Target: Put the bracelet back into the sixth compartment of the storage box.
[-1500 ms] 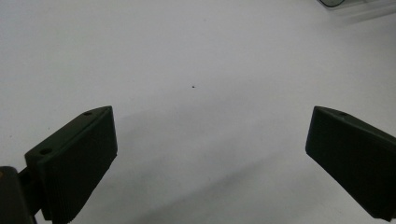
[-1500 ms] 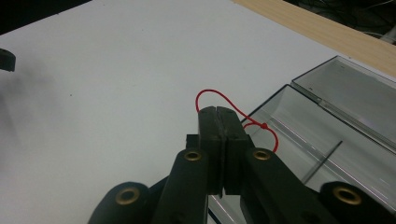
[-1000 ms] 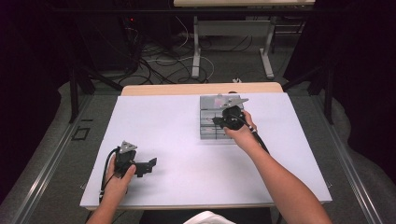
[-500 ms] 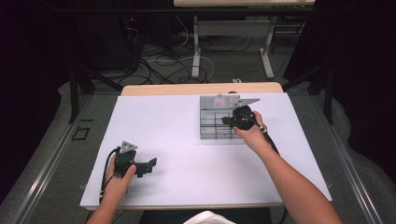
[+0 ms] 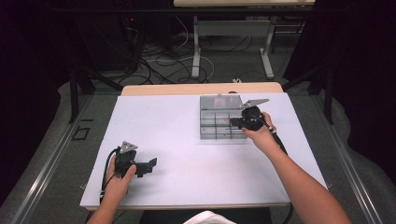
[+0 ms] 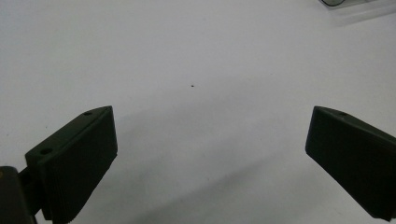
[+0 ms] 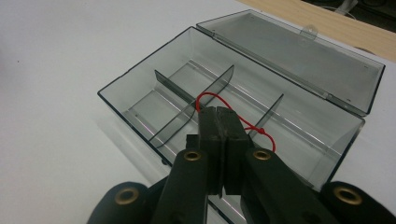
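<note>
Overhead, seen from the high view: white rectangular tabletop with a pale wooden edge at twelve o'clock. Toward two o'clock from the tabletop's centre, a clear smoky plastic compartment box, hinged lid lying open and flat on the far side at twelve o'clock. Over the box's three o'clock end, the black right gripper, held in a hand, pointing toward nine o'clock above the compartments. Toward seven o'clock from the centre, the black left gripper, held in the other hand just above the bare white surface, well apart from the box, pointing toward three o'clock.

From the right gripper view: right gripper with both black jaws pressed flat together, pinching a thin red looped string. Loop standing up at twelve o'clock above the fingertips; a knotted tail trailing off toward four o'clock. String hanging over the middle of the box, above the thin dividers; whether touching the box floor, cannot tell. Compartments otherwise seen as bare grey plastic. Open lid lying at one o'clock.

From the left gripper view: left gripper with jaws spread wide, one at eight o'clock, one at four o'clock, nothing between them except white tabletop and a tiny dark speck. Corner of the box at one o'clock, barely visible.
</note>
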A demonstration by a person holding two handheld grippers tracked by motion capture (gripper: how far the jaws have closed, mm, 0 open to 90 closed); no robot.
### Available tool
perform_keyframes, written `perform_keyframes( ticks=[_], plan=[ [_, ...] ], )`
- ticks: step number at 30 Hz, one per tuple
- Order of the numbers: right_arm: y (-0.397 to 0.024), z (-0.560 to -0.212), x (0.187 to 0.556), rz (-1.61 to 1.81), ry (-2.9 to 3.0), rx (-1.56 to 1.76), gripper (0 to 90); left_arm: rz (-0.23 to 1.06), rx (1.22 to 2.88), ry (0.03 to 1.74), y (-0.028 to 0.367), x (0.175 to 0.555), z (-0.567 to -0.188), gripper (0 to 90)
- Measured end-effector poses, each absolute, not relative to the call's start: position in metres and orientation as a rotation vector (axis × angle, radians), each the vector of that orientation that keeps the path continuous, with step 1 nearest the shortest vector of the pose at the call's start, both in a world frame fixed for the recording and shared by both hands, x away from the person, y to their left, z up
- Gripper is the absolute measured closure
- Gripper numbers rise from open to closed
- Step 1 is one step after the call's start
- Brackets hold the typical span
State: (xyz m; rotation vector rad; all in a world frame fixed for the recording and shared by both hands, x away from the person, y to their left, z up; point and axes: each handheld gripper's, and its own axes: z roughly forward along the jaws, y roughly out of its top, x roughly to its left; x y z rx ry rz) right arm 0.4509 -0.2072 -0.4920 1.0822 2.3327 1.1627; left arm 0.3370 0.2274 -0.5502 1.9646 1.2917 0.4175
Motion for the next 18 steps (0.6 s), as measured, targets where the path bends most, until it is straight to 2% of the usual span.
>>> perform_keyframes(
  ticks=[18],
  plan=[
    [-0.221,-0.503,0.447,1.115,2.354,1.111,90.0,0.430,1.964,1.294,0.228,0.336,-0.551,2.5]
  ],
)
